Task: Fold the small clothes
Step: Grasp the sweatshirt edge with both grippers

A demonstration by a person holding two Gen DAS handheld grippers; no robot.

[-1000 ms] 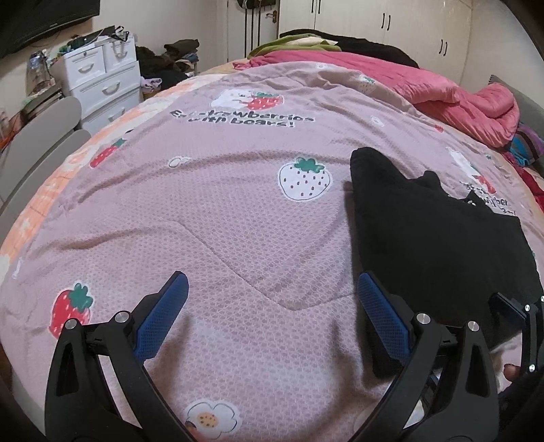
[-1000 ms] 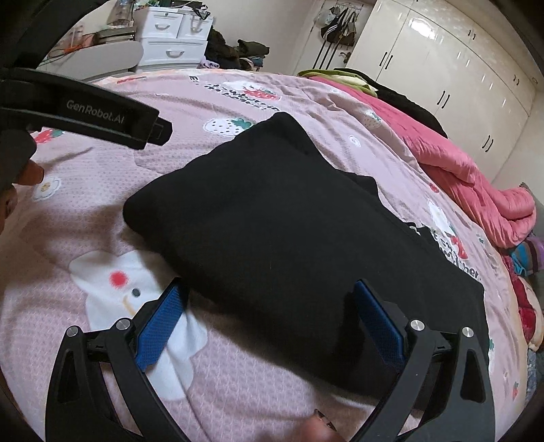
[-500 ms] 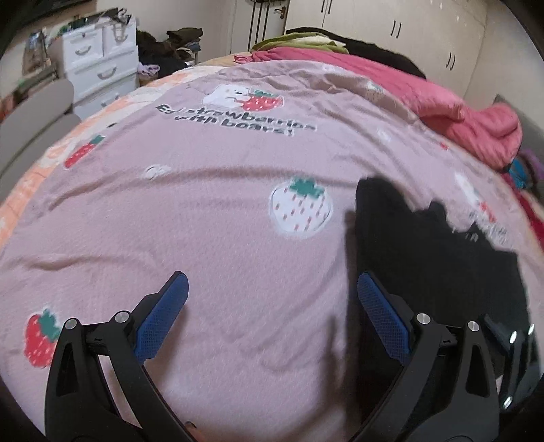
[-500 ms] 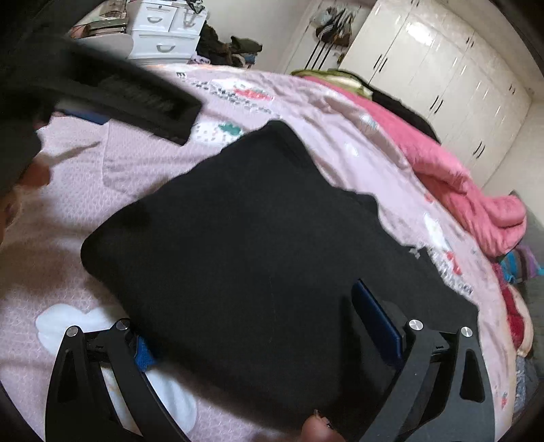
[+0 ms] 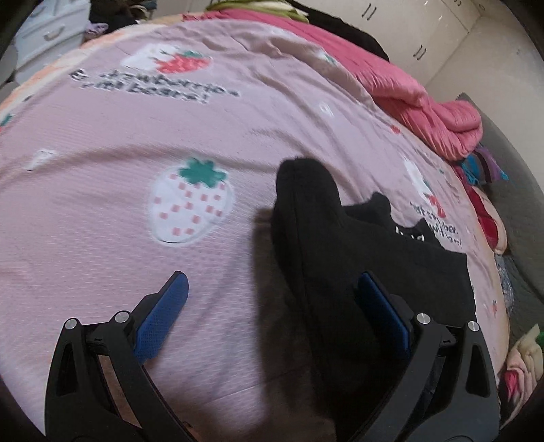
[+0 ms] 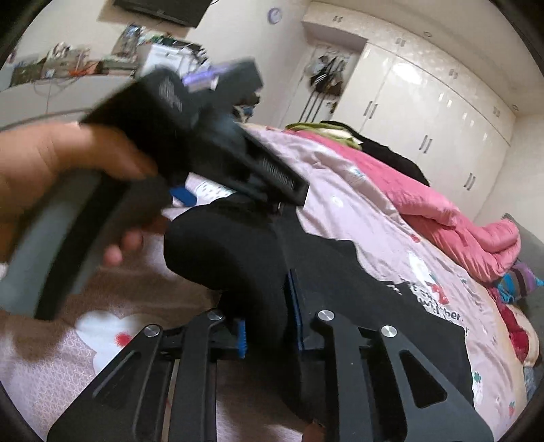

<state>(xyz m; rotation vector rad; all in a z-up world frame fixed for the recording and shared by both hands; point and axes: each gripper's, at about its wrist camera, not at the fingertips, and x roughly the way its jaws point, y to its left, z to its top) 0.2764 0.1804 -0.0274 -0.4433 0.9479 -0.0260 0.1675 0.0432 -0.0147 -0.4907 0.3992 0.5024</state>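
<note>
A black garment (image 5: 343, 244) lies partly folded on the pink strawberry quilt (image 5: 142, 136). My left gripper (image 5: 272, 299) is open, its right blue pad over the garment's near left edge and its left pad over the quilt. In the right wrist view my right gripper (image 6: 270, 316) is shut on a raised fold of the black garment (image 6: 238, 258) at its near edge. The left gripper's body and the hand holding it (image 6: 44, 163) show blurred at upper left, above the garment's far corner.
A bunched pink duvet (image 5: 425, 105) lies along the bed's far right side, with colourful clothes (image 5: 482, 170) beyond it. White wardrobes (image 6: 425, 112) line the far wall. A white drawer unit (image 5: 51, 30) stands at far left.
My right gripper has closed on the garment's near edge and lifted it. My left gripper has moved forward and right, over the garment's left edge, still open.
</note>
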